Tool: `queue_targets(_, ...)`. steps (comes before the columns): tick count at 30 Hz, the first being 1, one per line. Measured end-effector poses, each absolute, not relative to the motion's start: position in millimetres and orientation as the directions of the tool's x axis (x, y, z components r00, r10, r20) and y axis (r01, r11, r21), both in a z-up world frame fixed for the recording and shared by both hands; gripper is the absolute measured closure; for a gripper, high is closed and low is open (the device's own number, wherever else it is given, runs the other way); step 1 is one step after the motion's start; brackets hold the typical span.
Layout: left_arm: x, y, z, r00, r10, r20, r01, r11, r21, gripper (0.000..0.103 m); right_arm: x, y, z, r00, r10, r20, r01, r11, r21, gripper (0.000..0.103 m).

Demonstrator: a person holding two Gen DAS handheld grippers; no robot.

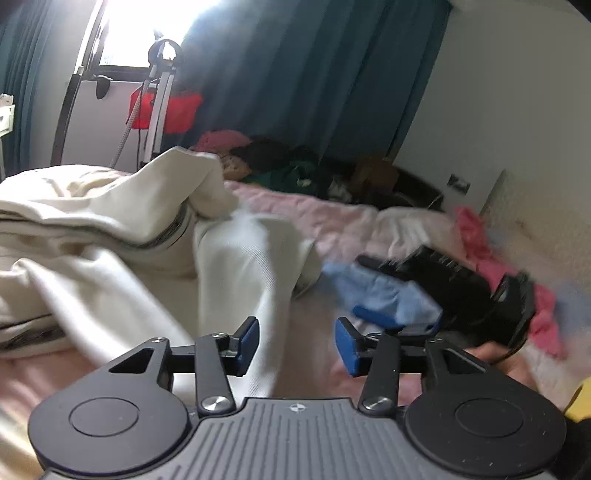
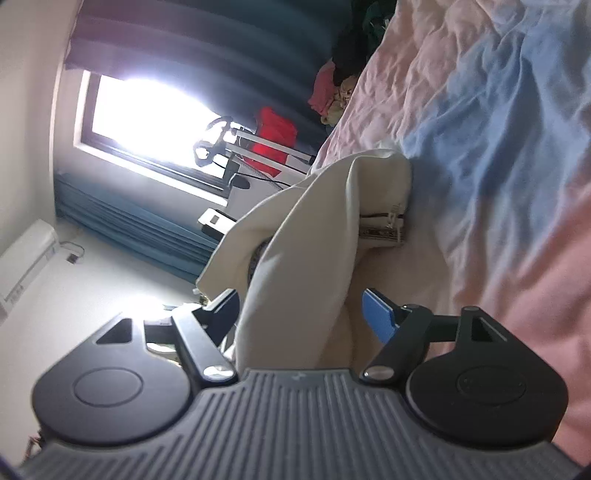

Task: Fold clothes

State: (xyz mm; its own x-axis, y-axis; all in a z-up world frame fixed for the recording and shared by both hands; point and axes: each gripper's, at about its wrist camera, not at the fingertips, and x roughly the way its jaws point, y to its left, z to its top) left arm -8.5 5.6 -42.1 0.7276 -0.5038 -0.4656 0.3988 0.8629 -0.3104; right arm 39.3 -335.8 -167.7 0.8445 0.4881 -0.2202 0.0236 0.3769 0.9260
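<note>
L wrist view, near: left claw jaws partway apart, nothing clamped; a strip of the cream garment runs up past the left pad, pads not pressing it. R wrist view, near: right claw also standing apart at mid width, camera rolled sideways; a fold of the same cream garment hangs thru the gap, loose, no pinch visible.

Step, my read: early regrasp/arranging stage, garment bunched, not laid flat, no neat fold seen. Next move prob needs both claws to close on an edge or corner, then spread cloth flat on the bed before folding.

Mid frame: garment heaped left-centre in L view, dark zipper line across it; in R view zipper end at centre right. Light blue cloth plus the other black gripper at centre right of L view, blurred.

Far: clothes pile at bed's back edge, teal curtain, blown-out window upper left.

Hard to tell: garment type, where its hem/corners are, left pad in R view half hidden by cloth. Motion blur on right half of L view.
</note>
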Motion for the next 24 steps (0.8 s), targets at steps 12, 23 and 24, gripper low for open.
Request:
queue_targets(12,48.2,48.7,-77.9,0.814,-0.434,-0.387,0.258,0.866,-0.429,0.031,160.4,-330.2,-190.1,0.851,0.317,-0.419,0.231,0.492,0.839,0.070)
queue_targets(23,83.2,74.8,-104.7,0.815,-0.472,-0.335,0.227,0.793,-0.565,0.032,228.7,-313.4,-136.6,0.904,0.146,-0.401,0.229,0.626,0.746,0.097)
queue_targets(24,82.5,76.3,-102.8,0.821,-0.471,-0.323,0.228,0.789,-0.571,0.032,226.7,-320.7,-116.8,0.919,0.121,-0.375,0.216,0.642,0.736,0.097)
